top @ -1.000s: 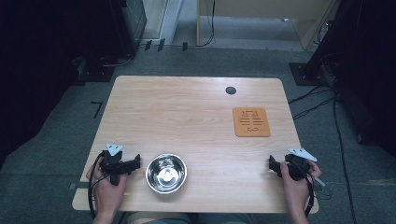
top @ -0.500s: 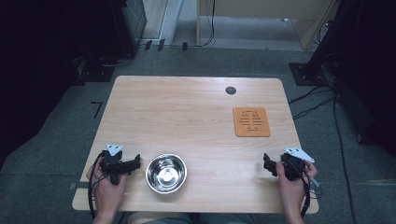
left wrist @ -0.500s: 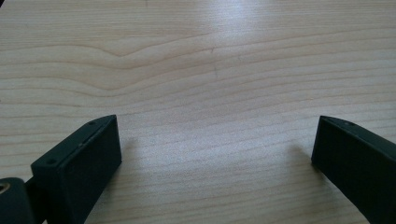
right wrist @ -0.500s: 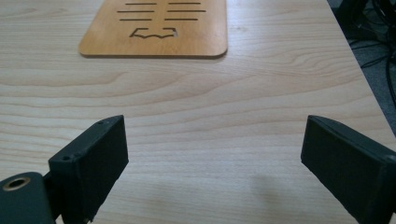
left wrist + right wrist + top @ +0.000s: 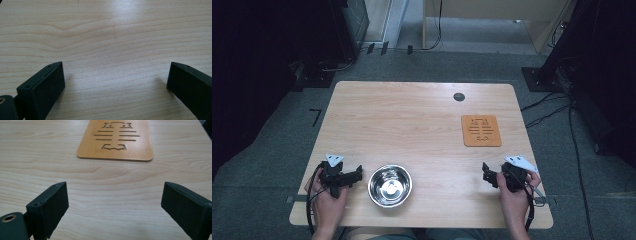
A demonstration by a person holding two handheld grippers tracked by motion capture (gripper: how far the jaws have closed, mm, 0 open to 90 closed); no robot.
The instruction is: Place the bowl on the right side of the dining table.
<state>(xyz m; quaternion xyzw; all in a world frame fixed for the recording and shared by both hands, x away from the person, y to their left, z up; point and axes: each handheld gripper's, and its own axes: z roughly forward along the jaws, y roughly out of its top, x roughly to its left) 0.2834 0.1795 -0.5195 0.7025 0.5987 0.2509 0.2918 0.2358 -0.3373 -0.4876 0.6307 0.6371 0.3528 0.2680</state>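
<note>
On the pale wooden surface (image 5: 412, 120), the round shiny steel bowl (image 5: 390, 185) is taken as the landmark; it is seen standing upright near the near edge, left of the middle, and is empty. Just to the left of the bowl, the left gripper (image 5: 357, 175) is held low over the wood by the person's left hand (image 5: 328, 200), with its black fingers (image 5: 42, 87) pointed toward the bowl's rim but apart from it. In the left gripper view these fingers are seen spread wide, released, with only bare wood grain between them. Well to the right of the bowl, and farther back, a flat orange-brown wooden mat with cut-out slots (image 5: 481, 130) is laid flat on the surface. Well to the right of the bowl, at about the same depth, the right gripper (image 5: 486, 172) is held by the right hand (image 5: 512, 200). In the right gripper view its fingers (image 5: 48, 207) are likewise seen spread apart, released and holding nothing, with the mat (image 5: 116, 138) lying beyond them.
</note>
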